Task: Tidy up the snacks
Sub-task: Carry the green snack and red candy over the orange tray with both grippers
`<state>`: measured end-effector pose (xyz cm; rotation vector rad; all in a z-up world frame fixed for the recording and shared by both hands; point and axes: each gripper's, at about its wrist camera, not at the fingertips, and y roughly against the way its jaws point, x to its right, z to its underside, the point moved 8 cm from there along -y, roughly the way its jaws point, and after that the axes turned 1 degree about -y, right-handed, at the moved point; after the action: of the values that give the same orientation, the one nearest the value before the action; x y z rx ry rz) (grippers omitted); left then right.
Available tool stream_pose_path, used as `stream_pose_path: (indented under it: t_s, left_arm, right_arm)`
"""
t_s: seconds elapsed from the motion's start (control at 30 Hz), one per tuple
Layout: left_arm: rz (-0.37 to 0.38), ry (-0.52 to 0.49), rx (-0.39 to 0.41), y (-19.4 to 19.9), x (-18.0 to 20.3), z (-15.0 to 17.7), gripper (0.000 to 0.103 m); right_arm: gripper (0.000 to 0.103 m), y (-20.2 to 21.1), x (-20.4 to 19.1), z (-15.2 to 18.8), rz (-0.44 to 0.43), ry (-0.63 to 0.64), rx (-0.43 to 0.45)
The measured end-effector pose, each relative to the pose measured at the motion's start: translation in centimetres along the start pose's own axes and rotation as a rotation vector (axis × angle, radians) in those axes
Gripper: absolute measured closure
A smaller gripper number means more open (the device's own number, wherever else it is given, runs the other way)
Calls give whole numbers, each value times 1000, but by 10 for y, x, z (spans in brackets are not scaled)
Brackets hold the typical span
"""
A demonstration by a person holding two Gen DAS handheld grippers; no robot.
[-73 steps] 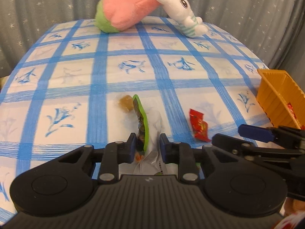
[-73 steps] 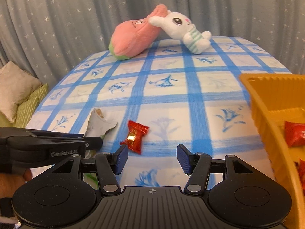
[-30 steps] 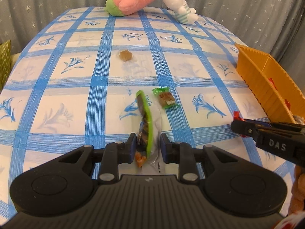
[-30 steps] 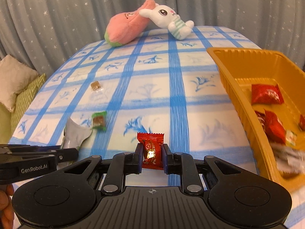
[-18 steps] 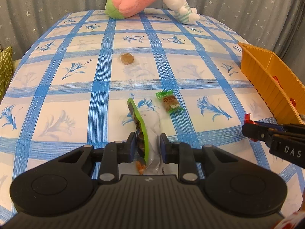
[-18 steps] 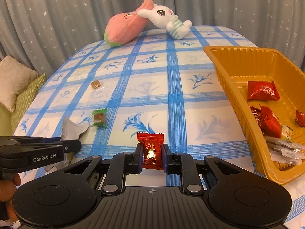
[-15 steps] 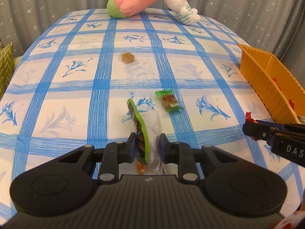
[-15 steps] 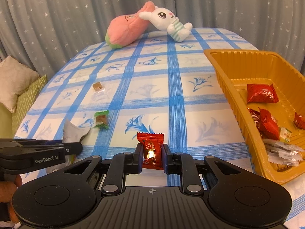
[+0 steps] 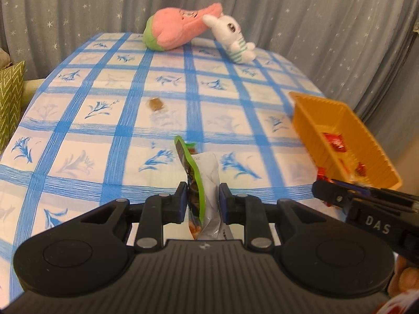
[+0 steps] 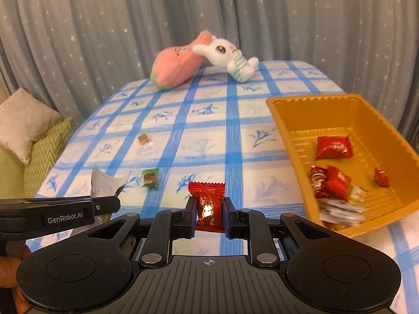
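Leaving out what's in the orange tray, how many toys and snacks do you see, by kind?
Plush toys: 2, pink plush, white rabbit.
Held snacks: 2, red candy, green-edged packet.
Loose snacks: 2, brown candy, green-wrapped candy.
Total: 6.

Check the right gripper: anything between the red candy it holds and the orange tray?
Nothing visible. The right gripper is shut on the red candy; only bare tablecloth lies between it and the orange tray. The loose green candy and brown candy sit on the opposite side.

Blue-checked tablecloth [image 10: 235, 141], orange tray [image 10: 293, 141], green candy [image 10: 149, 178], brown candy [image 10: 143, 139], two plush toys [image 10: 199, 60]
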<state>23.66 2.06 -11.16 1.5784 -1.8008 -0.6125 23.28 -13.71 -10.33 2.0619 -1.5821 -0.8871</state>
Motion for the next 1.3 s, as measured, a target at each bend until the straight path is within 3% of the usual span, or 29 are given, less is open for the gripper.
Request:
stream_pose_path:
  t_s: [0.53, 1.3]
  left_arm:
    - [91, -38, 35, 46, 82, 13, 81]
    - [223, -146, 34, 39, 184, 1, 81]
  right_arm:
    - [83, 68, 47, 4, 48, -21, 54]
    - [83, 116, 140, -3, 178, -135, 118]
